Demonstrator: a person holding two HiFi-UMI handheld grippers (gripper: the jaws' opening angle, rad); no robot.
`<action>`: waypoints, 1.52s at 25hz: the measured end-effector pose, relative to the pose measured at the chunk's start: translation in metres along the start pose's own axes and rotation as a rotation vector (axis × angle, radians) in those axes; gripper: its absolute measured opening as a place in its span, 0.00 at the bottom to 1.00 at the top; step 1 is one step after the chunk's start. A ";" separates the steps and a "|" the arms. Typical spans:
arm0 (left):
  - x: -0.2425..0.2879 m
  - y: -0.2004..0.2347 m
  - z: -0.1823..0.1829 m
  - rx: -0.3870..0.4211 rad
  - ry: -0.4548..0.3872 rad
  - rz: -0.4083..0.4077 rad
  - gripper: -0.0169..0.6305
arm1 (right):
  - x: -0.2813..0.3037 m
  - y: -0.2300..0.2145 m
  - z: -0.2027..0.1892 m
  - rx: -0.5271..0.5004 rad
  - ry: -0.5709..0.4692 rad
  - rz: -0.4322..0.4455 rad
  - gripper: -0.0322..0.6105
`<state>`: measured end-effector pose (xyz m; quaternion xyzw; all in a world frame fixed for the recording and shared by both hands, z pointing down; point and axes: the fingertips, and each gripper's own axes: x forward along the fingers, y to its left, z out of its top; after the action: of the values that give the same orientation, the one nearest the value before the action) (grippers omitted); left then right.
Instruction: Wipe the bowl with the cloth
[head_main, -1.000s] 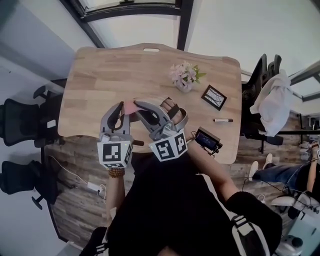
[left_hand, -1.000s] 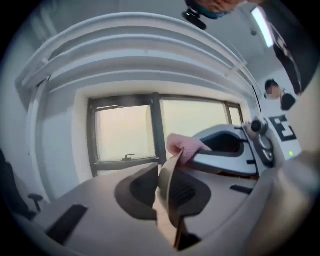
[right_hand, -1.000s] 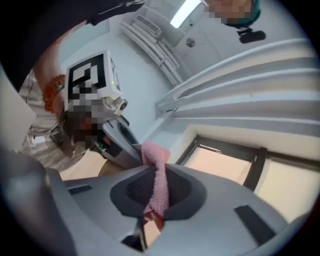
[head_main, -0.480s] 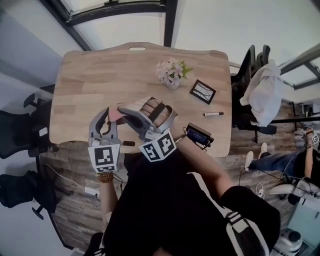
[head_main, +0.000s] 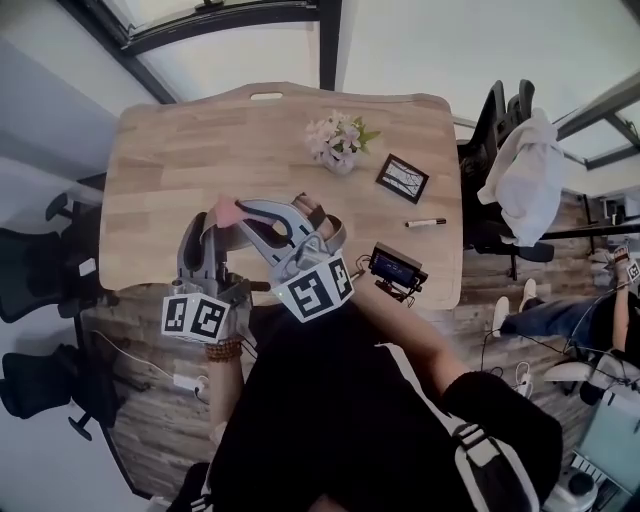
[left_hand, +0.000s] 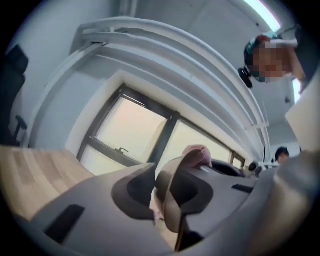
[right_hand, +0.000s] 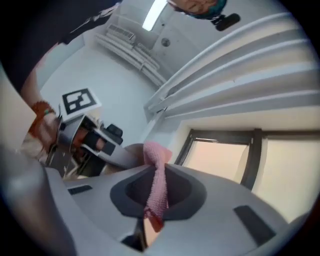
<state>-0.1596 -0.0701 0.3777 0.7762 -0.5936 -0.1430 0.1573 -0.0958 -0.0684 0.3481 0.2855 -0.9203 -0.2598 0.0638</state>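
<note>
Bowl (left_hand: 171, 212), tan and thin-walled, stands edge-on between the jaws of the left tool (left_hand: 162, 172). Those jaws have just been closing, and the pads bear on the wall just below the rim, so the left tool grips the bowl. Pink cloth (right_hand: 157, 187), knitted-looking, is pinched in the right tool (right_hand: 156, 174), whose jaws are nearly together with only the fabric between them. A fold of the cloth sticks out past the tips. In the left gripper view that pink fold shows just behind the bowl's rim; whether the two touch is not resolvable. Head view: both tools are held level over the near left part of the desk (head_main: 170, 150), tips close together. The right tool is angled across toward the left one, and the bowl is mostly hidden under them. Farther back on the desk are a small vase of flowers (head_main: 338, 143), a black-framed picture (head_main: 402, 178) beside it and a pen (head_main: 425, 222). A small black device (head_main: 395, 268) lies at the near edge. Black office chairs (head_main: 40, 265) stand off the desk's left end. A white garment (head_main: 528, 185) hangs over a chair at the right.
</note>
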 end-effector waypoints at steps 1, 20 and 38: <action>0.002 0.001 -0.008 0.107 0.064 -0.001 0.13 | -0.001 0.005 -0.007 -0.072 0.029 0.017 0.09; 0.008 -0.005 -0.008 0.353 0.208 0.057 0.14 | -0.004 0.007 -0.009 -0.135 0.054 -0.028 0.09; 0.005 -0.004 -0.025 0.636 0.295 0.128 0.12 | -0.002 0.018 -0.024 -0.197 0.129 0.027 0.09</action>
<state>-0.1441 -0.0722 0.3988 0.7600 -0.6266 0.1726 0.0005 -0.0971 -0.0653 0.3777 0.2814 -0.8881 -0.3291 0.1541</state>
